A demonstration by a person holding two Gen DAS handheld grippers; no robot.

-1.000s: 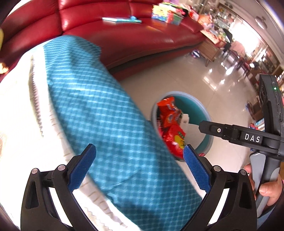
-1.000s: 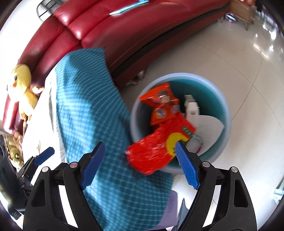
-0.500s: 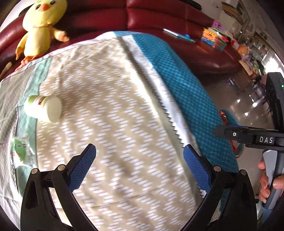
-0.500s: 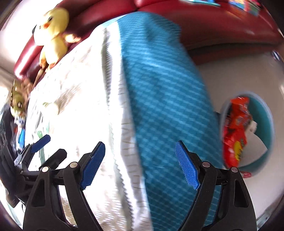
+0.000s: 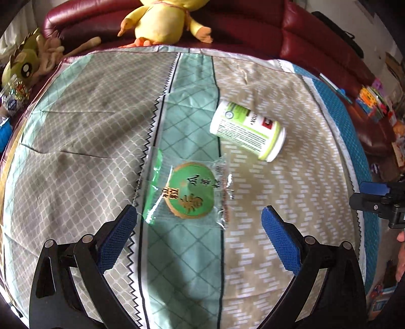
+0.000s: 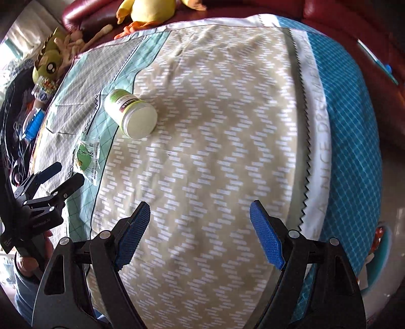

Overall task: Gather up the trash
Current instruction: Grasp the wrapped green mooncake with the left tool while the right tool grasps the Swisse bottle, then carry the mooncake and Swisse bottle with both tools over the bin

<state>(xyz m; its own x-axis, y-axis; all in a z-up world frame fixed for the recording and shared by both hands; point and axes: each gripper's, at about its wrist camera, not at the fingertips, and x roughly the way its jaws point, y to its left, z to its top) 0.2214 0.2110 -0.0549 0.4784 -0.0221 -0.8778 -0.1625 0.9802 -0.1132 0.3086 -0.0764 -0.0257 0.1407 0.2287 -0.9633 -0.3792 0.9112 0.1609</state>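
A clear wrapper with a round green label [image 5: 189, 192] lies flat on the patchwork cloth [image 5: 76, 151]. My left gripper [image 5: 198, 215] hangs open just above it, and the wrapper sits a little ahead of the blue fingertips. A white bottle with a green label [image 5: 248, 130] lies on its side beyond and to the right. In the right wrist view, my right gripper [image 6: 200, 210] is open over bare beige cloth. The bottle [image 6: 130, 114] and wrapper [image 6: 87, 158] are far off to its upper left, near the left gripper [image 6: 55, 177].
A yellow plush duck [image 5: 162, 20] and a green plush toy [image 5: 22, 65] sit on the red sofa [image 5: 316, 33] behind the table. The teal bin [image 6: 382, 253] with orange packets shows past the table's right edge. A small plastic bottle [image 6: 35, 119] lies at far left.
Both grippers have swung from the bin back over the table, still open and empty. The bin has left the left wrist view, and the wrapper and bottle have come into it.
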